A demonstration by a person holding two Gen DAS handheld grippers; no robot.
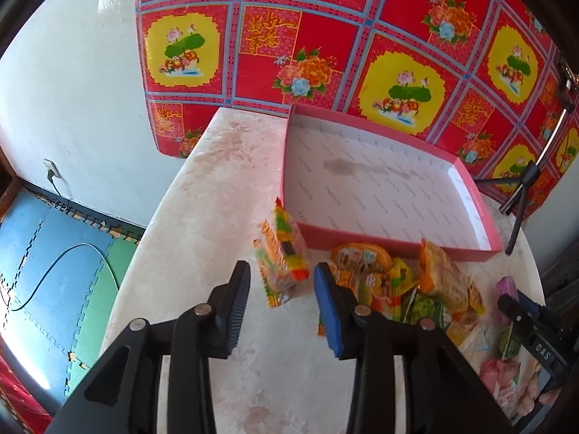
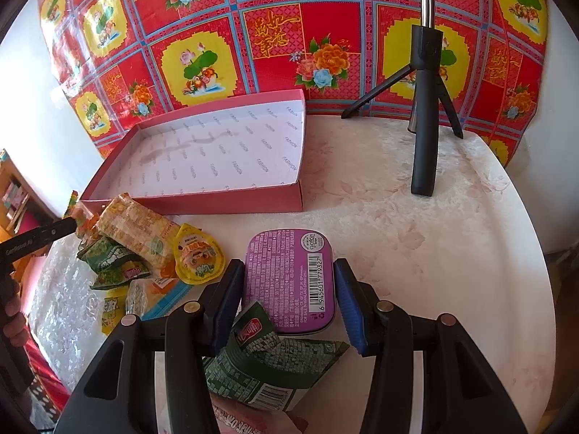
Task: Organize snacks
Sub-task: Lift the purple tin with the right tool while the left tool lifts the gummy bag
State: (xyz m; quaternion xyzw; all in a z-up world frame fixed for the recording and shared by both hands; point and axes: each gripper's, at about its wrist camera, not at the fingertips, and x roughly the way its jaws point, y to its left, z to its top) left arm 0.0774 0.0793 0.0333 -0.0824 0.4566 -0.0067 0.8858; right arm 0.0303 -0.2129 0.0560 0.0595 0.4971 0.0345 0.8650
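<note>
My left gripper (image 1: 281,267) is open over the white table. A colourful striped snack packet (image 1: 280,253) stands tilted just past its fingertips, blurred, and the pads do not press on it. My right gripper (image 2: 288,264) is shut on a purple tin (image 2: 291,278) with a barcode, both pads against its sides. A green packet (image 2: 275,365) lies under the tin near the camera. The pink box (image 2: 202,200) with white lining is empty and sits behind the snack pile (image 2: 134,231); the left wrist view shows the box (image 1: 391,242) just beyond the pile (image 1: 398,282).
A black tripod (image 2: 425,108) stands on the table to the right of the box. The round table's edge (image 1: 144,253) drops on the left to a blue and green foam floor mat (image 1: 54,264) with a cable. A red patterned cloth (image 2: 271,36) hangs behind.
</note>
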